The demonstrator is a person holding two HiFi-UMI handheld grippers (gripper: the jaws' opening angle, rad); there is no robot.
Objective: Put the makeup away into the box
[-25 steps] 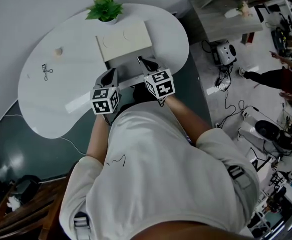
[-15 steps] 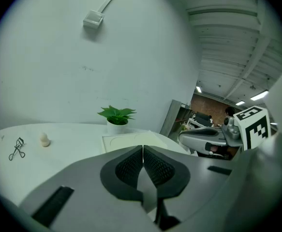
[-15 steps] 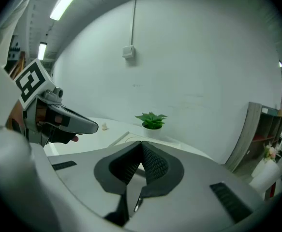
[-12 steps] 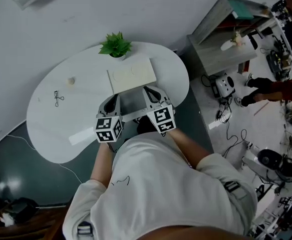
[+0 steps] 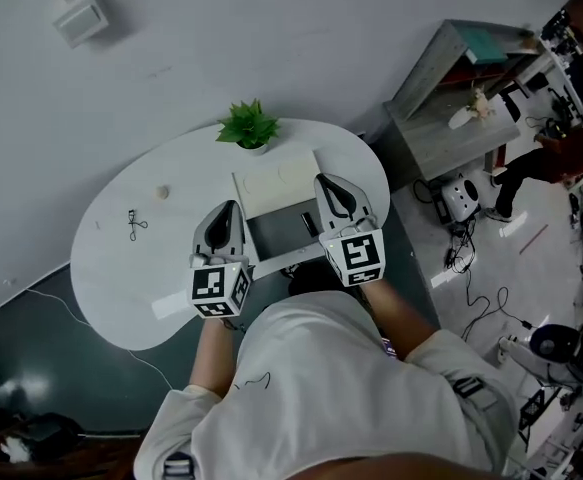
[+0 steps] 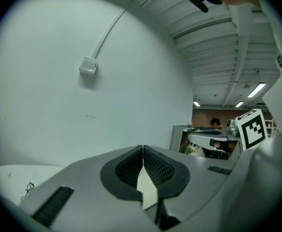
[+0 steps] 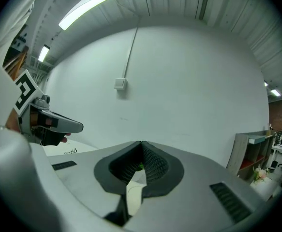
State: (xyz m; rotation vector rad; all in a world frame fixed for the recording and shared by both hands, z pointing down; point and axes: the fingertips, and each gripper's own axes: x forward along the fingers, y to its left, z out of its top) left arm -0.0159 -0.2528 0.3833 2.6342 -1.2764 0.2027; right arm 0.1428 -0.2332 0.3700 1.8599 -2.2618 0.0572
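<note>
An open box (image 5: 271, 230) with a cream lid (image 5: 276, 186) lies at the middle of the white table (image 5: 121, 258); a small dark item (image 5: 308, 224) lies in its grey inside. An eyelash curler (image 5: 134, 224) and a small round piece (image 5: 163, 192) rest on the table's left part. My left gripper (image 5: 227, 211) hovers over the box's left edge, shut and empty. Over the box's right edge, my right gripper (image 5: 327, 182) is shut and empty too. In both gripper views the jaws meet (image 6: 142, 149) (image 7: 141, 144) and point at the wall. The curler (image 7: 70, 152) shows small.
A potted plant (image 5: 248, 126) stands at the table's far edge behind the box. A white strip (image 5: 169, 305) lies near the front left edge. A grey shelf unit (image 5: 451, 108), equipment and cables fill the floor to the right. The wall carries a junction box (image 5: 78, 16).
Both grippers have risen from the table's front edge and tipped up toward level. They now stand further apart, with the box's open inside showing between them.
</note>
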